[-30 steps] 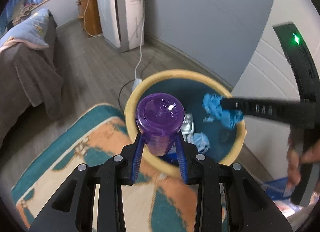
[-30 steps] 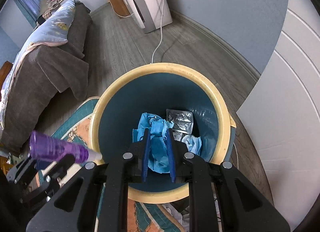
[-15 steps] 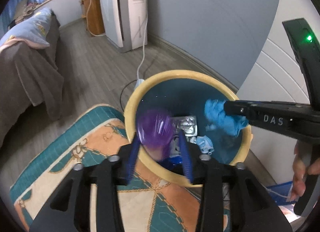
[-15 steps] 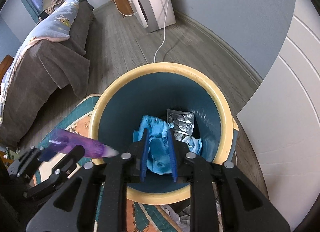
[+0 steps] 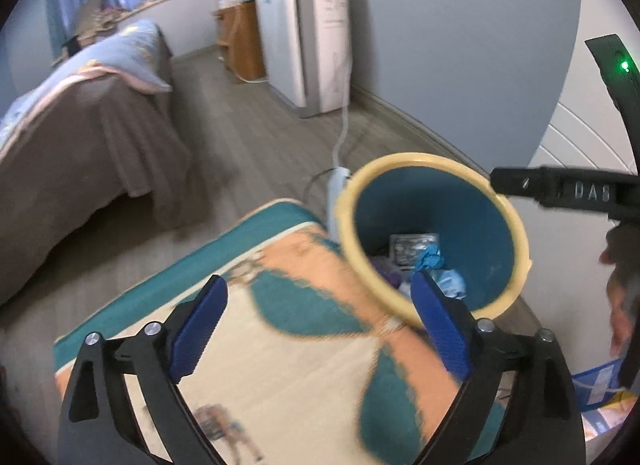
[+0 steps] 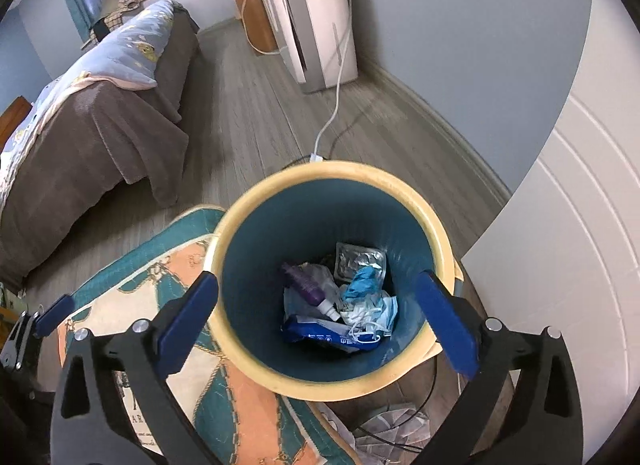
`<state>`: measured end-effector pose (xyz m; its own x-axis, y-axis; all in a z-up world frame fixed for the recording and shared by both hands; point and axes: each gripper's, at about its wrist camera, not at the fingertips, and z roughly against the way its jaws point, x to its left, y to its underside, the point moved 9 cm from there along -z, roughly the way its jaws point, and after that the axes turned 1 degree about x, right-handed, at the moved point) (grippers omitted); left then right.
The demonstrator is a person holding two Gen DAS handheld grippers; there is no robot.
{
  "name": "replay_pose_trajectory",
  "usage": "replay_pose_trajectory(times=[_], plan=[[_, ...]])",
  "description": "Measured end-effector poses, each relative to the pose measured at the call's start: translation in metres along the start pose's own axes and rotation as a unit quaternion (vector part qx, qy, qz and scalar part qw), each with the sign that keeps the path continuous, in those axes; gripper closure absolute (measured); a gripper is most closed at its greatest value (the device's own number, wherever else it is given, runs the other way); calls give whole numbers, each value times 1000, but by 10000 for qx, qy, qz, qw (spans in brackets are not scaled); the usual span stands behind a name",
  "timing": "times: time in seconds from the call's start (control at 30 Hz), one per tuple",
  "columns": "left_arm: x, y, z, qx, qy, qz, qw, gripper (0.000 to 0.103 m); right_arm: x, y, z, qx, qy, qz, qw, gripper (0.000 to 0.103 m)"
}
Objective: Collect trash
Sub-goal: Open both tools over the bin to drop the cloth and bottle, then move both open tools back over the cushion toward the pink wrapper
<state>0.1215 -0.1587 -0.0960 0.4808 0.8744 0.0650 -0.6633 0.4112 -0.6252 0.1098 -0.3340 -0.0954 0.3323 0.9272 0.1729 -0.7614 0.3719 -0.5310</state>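
Note:
A blue trash bin with a yellow rim [image 6: 436, 233] stands on the floor; it also shows in the left wrist view [image 5: 348, 201]. Inside lie a purple bottle [image 6: 306, 285], a crumpled blue glove [image 6: 362, 279], a foil blister pack [image 6: 358, 259], face masks [image 6: 376, 315] and a blue packet [image 6: 316, 335]. My right gripper [image 6: 318, 307] is open and empty above the bin. My left gripper [image 5: 320, 319] is open and empty over the rug, left of the bin. The right gripper's body [image 5: 568, 191] shows at the right of the left wrist view.
A patterned teal and orange rug [image 5: 280, 345] lies beside the bin. A bed with a brown cover [image 6: 92, 137] is at the left. A white appliance [image 6: 316, 13] with a cable stands by the blue wall. A white panelled door [image 6: 560, 225] is at the right. Crumpled paper [image 6: 388, 431] lies below the bin.
Both grippers opened. The purple bottle left my left gripper and the blue glove left my right gripper; both now lie in the bin. The left gripper drew back left over the rug.

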Motion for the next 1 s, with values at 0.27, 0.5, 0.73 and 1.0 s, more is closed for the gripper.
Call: replay_pose_trajectory(times=[0.27, 0.5, 0.73, 1.0], plan=[[66, 37, 72, -30, -454, 607, 9971, 8, 52, 13, 43, -177, -209, 506, 9983, 6], [115, 84, 123, -21, -858, 1018, 9911, 8, 107, 46, 71, -155, -490, 829, 9952, 6], [155, 139, 150, 5, -922, 1597, 9828, 8, 142, 91, 69, 79, -370, 1305, 9907, 6], [185, 181, 135, 229, -1137, 1689, 9788, 8, 172, 137, 49, 424, -509, 1333, 9889, 6]])
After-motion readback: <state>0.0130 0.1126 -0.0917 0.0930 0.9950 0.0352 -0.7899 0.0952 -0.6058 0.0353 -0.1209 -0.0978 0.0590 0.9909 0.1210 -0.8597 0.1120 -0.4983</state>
